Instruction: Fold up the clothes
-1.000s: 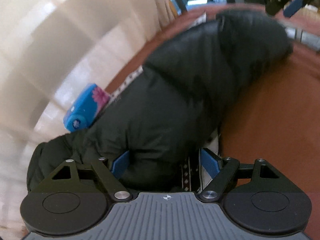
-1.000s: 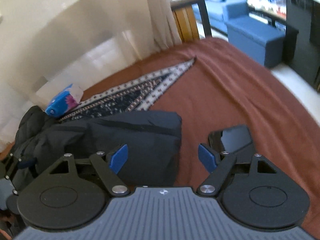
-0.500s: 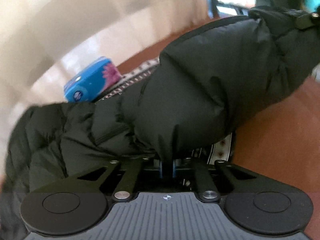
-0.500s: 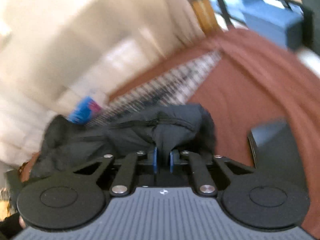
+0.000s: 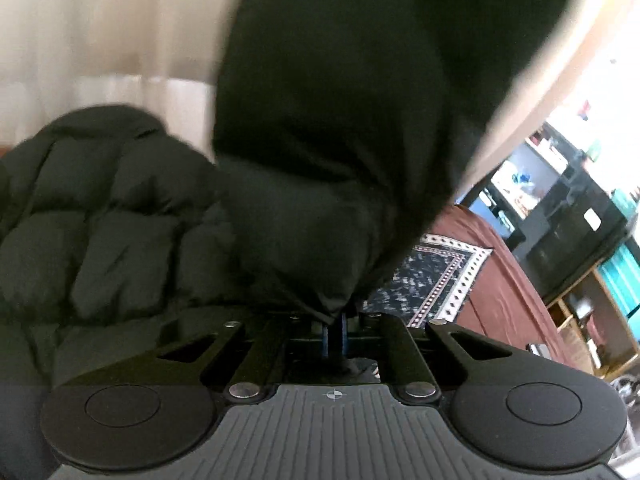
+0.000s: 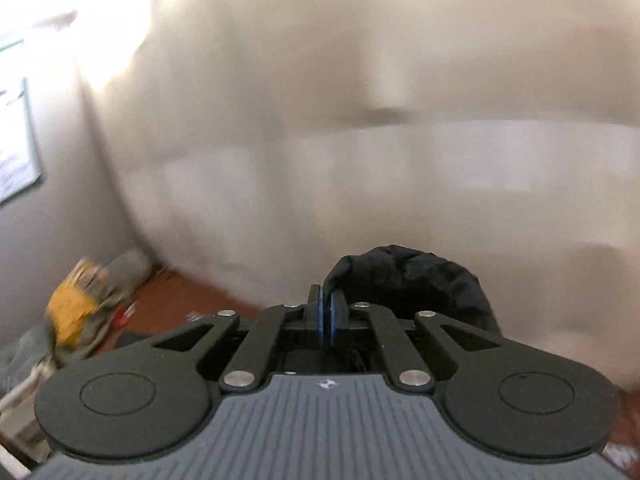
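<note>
Change since a second ago: both grippers were open over the black puffer jacket (image 5: 344,128) lying on the brown bedspread (image 5: 508,292); now each is pinched onto it and it hangs raised in front of the left camera, while the right camera faces the curtain rather than the bed.
Quilted section: far left of the left wrist view, a puffy, stitched part of the jacket bulges, filling the lower left.
Left gripper (image 5: 334,334): jaws drawn nearly together, blue pads clamped on a thin fold of jacket fabric just above them.
Jacket bulk: from that fold a smooth dark mass rises to the top of the frame, blocking most of the middle and hiding the curtain (image 5: 104,40) behind it.
Patterned cloth (image 5: 432,280): right of the jacket, dark with a white dotted border, lying flat on the bedspread, partly covered by the jacket's lower edge.
Shelving (image 5: 576,216): far right, dark furniture and open shelves, well apart from the bed; contents too blurred to name.
Right view, left side: a framed sheet on the wall (image 6: 16,152), and below it a blurred yellow-and-grey heap (image 6: 76,312) by the floor corner.
Right gripper (image 6: 325,318): jaws almost fully together, pads gripping a jacket edge.
Jacket in right view: a rolled dark lump (image 6: 412,284) just beyond and right of the pads.
Background: pale curtain (image 6: 360,100), motion-blurred, fills the rest.
</note>
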`<state>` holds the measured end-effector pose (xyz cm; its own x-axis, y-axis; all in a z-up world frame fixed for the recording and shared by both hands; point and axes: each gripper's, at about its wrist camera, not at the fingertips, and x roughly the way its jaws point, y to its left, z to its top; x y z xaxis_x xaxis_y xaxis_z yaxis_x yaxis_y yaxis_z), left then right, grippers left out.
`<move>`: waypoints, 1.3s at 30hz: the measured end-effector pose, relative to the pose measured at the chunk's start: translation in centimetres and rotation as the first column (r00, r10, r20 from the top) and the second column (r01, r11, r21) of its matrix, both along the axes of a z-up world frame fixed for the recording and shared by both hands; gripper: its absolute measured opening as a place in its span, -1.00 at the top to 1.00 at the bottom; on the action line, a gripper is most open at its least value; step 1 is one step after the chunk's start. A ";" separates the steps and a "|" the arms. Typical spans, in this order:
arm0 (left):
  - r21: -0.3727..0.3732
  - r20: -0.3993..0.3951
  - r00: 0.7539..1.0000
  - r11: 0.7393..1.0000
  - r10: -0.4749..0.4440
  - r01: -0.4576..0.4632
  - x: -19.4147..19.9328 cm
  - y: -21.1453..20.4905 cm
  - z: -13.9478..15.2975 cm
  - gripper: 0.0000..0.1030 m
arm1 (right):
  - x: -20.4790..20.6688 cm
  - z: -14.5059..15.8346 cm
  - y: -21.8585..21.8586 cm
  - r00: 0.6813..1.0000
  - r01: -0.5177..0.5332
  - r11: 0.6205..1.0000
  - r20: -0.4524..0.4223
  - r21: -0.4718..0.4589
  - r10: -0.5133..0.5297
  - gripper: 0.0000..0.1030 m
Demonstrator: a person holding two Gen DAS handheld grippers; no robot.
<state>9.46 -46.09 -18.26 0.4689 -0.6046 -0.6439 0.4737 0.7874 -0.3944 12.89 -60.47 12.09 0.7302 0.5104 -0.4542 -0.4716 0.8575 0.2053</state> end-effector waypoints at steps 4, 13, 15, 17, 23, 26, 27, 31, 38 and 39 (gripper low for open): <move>-0.005 0.001 0.998 0.998 -0.059 0.059 -0.9 1.9 -1.5 0.38 | 6.5 -3.6 10.7 0.982 -0.166 0.979 -0.108 -0.115 0.153 0.94; 0.072 0.101 0.993 0.995 0.061 -0.069 -2.6 15.2 -0.4 -0.45 | 13.6 -16.2 24.4 0.885 -0.350 0.918 -0.387 -0.185 0.260 0.93; 0.115 0.104 0.988 0.985 0.114 -0.126 -1.7 18.1 -0.5 -0.44 | 13.9 -18.7 25.3 0.865 -0.353 0.922 -0.432 -0.160 0.257 0.89; 0.150 0.114 0.983 0.976 0.144 -0.160 -0.2 20.1 -0.5 -0.44 | 14.1 -21.3 26.2 0.842 -0.355 0.925 -0.475 -0.135 0.254 0.88; 0.161 0.171 0.976 0.974 0.134 -0.161 2.5 23.1 1.1 -0.45 | 13.5 -23.7 26.8 0.798 -0.306 0.952 -0.547 -0.006 0.253 0.60; 0.124 0.196 0.976 0.984 0.098 -0.124 4.3 24.4 2.8 -0.47 | 11.7 -18.9 23.1 0.853 -0.221 0.966 -0.453 0.137 0.260 -0.37; 0.103 0.195 0.977 0.989 0.084 -0.105 4.8 24.6 3.4 -0.48 | 10.7 -17.4 21.2 0.879 -0.182 0.970 -0.415 0.160 0.233 -0.45; 0.059 0.204 0.979 0.998 0.026 -0.039 8.0 23.4 5.7 -0.65 | 6.8 -12.8 13.9 0.951 0.006 0.978 -0.305 0.208 0.059 -0.41; 0.137 0.026 0.998 0.989 -0.059 0.055 14.7 19.7 2.3 -0.54 | 1.5 -16.5 6.1 0.882 0.341 0.930 -0.389 0.137 -0.266 -0.42; 0.115 0.001 0.998 0.991 -0.063 0.063 15.1 19.5 1.8 -0.41 | 0.8 -17.2 5.2 0.862 0.384 0.915 -0.402 0.123 -0.308 -0.42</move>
<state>24.60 -26.64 -16.42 0.4353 -0.5557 -0.7084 0.5256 0.7956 -0.3012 13.72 -55.31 -5.09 0.6758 0.3606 -0.6428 -0.0097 0.8764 0.4814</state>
